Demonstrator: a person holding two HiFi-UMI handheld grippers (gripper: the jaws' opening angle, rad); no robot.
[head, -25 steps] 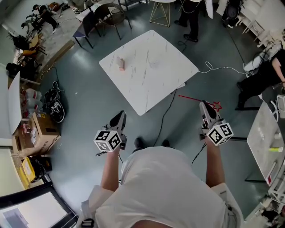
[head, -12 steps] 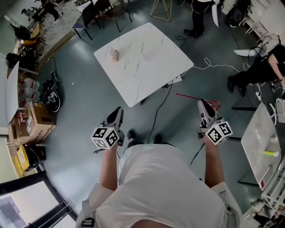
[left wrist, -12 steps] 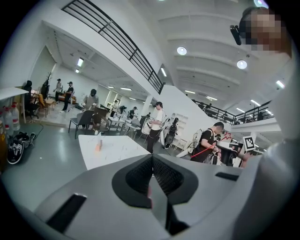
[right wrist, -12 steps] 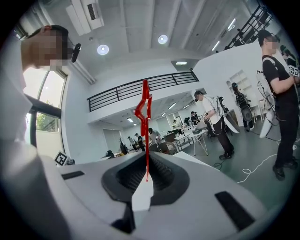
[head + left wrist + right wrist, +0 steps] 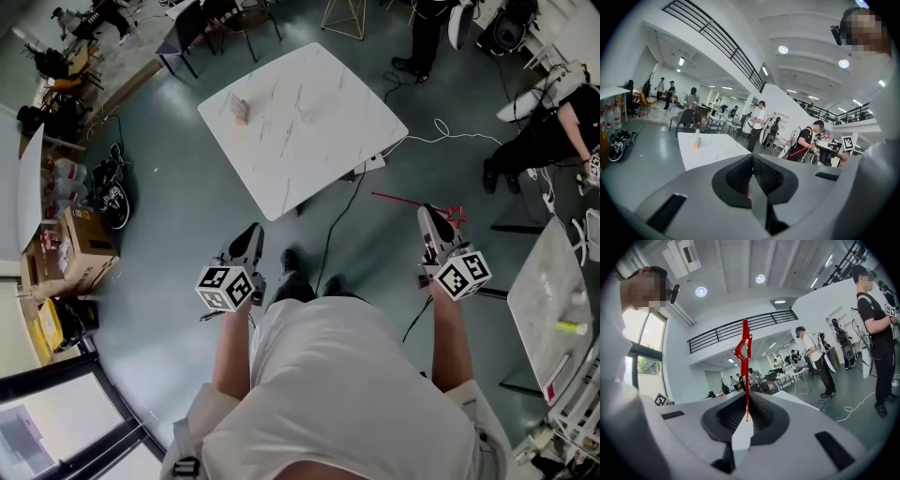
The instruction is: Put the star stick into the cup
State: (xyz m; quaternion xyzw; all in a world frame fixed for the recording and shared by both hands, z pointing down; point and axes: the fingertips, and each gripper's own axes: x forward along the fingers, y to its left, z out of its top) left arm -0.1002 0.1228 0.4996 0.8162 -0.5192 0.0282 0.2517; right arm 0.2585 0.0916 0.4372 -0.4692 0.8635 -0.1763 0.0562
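Red and thin, the star stick (image 5: 412, 205) is pinched in the right hand-held gripper (image 5: 429, 217). The jaws are squeezed tight on it, close to the star. I think it is gripped hard there so it will not slip or swing while the person carries it.

From the head view the stick lies nearly flat and goes across the jaws, not along them. The star pokes out on the person's right side. The long bare end points to the left and a bit forward, towards the white surface (image 5: 309, 141). In the right gripper view the star (image 5: 743, 348) stands up above the closed jaws.

On the other side, the left hand-held gripper (image 5: 253, 230) has its jaws closed together with nothing between them. It is held low in front of the body and seems to be just waiting.

Both hand-held grippers are over the grey floor (image 5: 169, 234), well apart from the surface. A small pink thing (image 5: 241, 111) stands near the far left edge of the surface. It may be the cup, but it is too small to tell.

I think the stick is only being carried now. To go into a cup, its long end would need to tip down first.
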